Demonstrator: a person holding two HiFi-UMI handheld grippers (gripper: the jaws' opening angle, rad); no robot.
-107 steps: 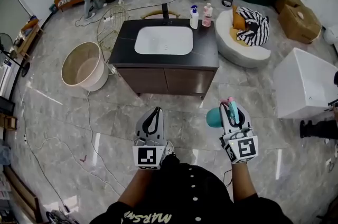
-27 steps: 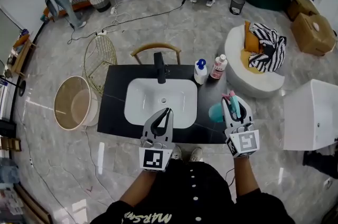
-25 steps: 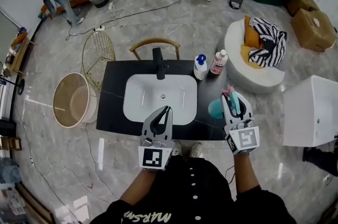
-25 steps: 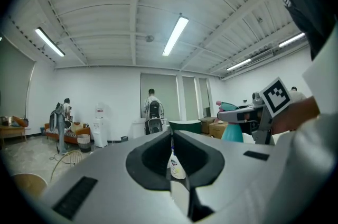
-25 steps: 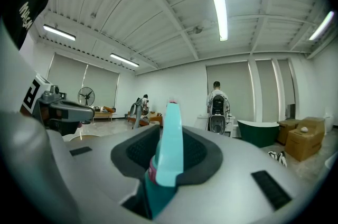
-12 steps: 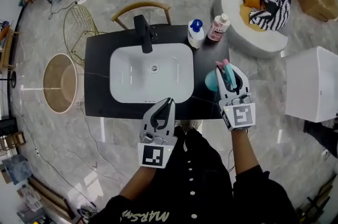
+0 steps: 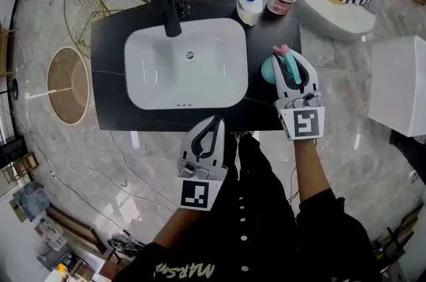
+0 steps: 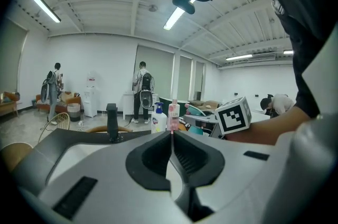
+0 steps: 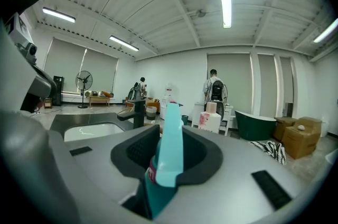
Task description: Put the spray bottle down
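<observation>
Teal spray bottle [image 7: 269, 70] with pink nozzle tip, clamped between the right gripper [image 7: 291, 60] jaws, over the black counter [image 7: 106, 41] at its right edge.

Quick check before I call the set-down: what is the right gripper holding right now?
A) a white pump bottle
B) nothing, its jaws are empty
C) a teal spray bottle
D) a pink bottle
C: the right gripper view shows the right gripper's jaws closed on the teal spray bottle, and the head view shows it over the right end of the black counter.
</observation>
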